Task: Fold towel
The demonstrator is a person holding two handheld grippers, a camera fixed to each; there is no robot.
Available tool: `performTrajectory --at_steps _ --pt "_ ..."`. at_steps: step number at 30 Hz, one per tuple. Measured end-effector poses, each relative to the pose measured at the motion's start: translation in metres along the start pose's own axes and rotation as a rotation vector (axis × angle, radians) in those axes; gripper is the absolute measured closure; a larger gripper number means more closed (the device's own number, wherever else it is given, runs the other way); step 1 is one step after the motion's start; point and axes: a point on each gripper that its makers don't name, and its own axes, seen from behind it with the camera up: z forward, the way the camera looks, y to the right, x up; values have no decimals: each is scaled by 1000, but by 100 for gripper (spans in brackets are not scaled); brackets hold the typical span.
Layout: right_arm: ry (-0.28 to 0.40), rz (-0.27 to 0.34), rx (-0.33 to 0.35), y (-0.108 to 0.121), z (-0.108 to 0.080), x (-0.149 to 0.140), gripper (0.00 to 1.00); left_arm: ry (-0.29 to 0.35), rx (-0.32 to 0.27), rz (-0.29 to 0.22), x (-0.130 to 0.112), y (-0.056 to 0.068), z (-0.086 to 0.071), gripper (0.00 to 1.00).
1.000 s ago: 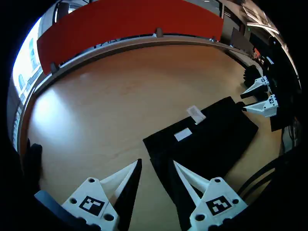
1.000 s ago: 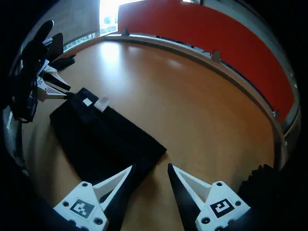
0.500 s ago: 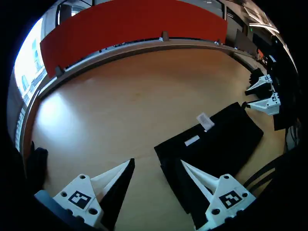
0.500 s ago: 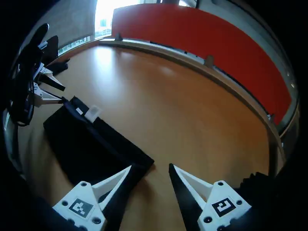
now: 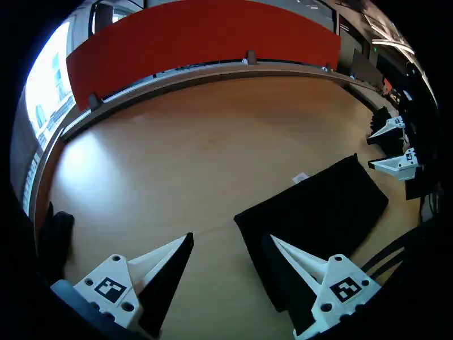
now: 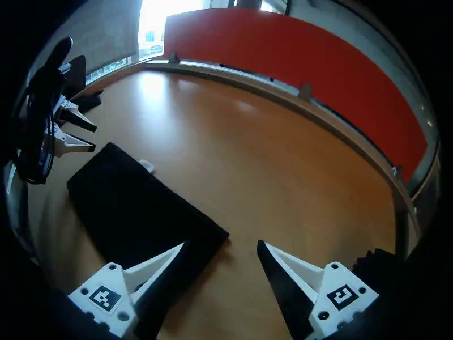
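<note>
The black towel (image 5: 317, 209) lay on the wooden table (image 5: 170, 147) as a flat, folded rectangle. The left gripper (image 5: 227, 237) and right gripper (image 6: 222, 243) flanked its ends, both spread wide and empty. Another fold would likely need both near corners pinched evenly, keeping the small white label (image 5: 300, 177) tucked under.

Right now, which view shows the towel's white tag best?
Left gripper view: the tag peeks out crisp and bright at the far edge of the black towel. Right gripper view shows it smaller and duller.

Wood tabletop (image 5: 187, 147), red divider (image 5: 204, 34), bright window (image 6: 156, 17)
</note>
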Motion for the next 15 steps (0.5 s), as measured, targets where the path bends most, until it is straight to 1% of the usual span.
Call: performTrajectory --at_steps 5,15 --pt "0 1 4 -7 -8 -6 10 -6 -6 -9 -8 4 -6 11" --pt "1 24 6 -23 -29 -22 10 -18 -6 -27 -33 11 -25 10"
